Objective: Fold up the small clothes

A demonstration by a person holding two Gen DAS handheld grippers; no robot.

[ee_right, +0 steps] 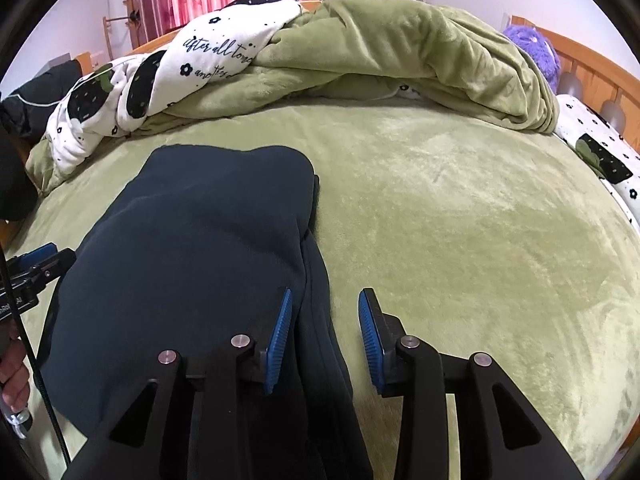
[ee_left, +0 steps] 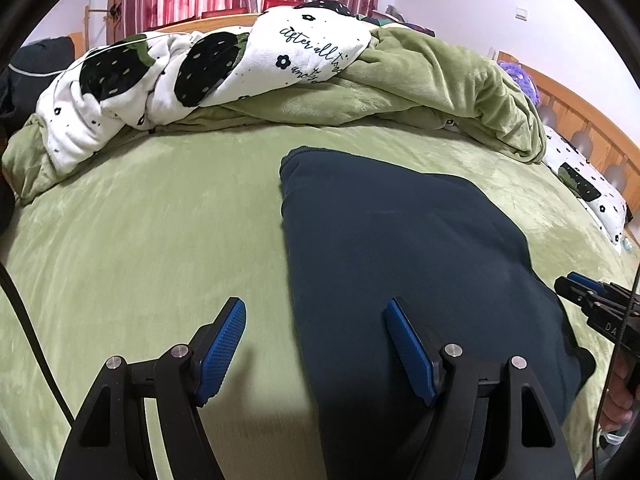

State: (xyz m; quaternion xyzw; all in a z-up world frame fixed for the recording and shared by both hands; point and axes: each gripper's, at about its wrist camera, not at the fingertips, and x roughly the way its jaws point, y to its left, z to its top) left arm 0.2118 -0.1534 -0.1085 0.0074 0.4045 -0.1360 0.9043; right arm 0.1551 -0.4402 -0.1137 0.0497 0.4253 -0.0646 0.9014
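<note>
Both sets of jaws are spread wide with nothing between them. The left gripper (ee_left: 314, 354) sits over the near left edge of the dark navy garment (ee_left: 404, 264), one finger above the fabric and the other over bare bedding. The right gripper (ee_right: 325, 344) is doing the mirror thing at the garment's right edge, where a doubled-up seam runs right between its blue pads (ee_right: 280, 332).

The garment lies in the middle of the green bedspread (ee_left: 160, 240), stretched away from the person as a longish, narrow shape. From the right wrist view you can see layers stacked along that right edge, so I'd guess it's already been folded lengthwise at least once. The top looks fairly smooth, a bit puffy. What's probably left is a crosswise fold, near end to far end or the reverse, to get it compact. I can't really tell what kind of clothing it is.

Further out there's a crumpled green blanket (ee_right: 420, 52) and a white strawberry-print duvet (ee_left: 168, 76) piled at the far side, well apart from the garment.
</note>
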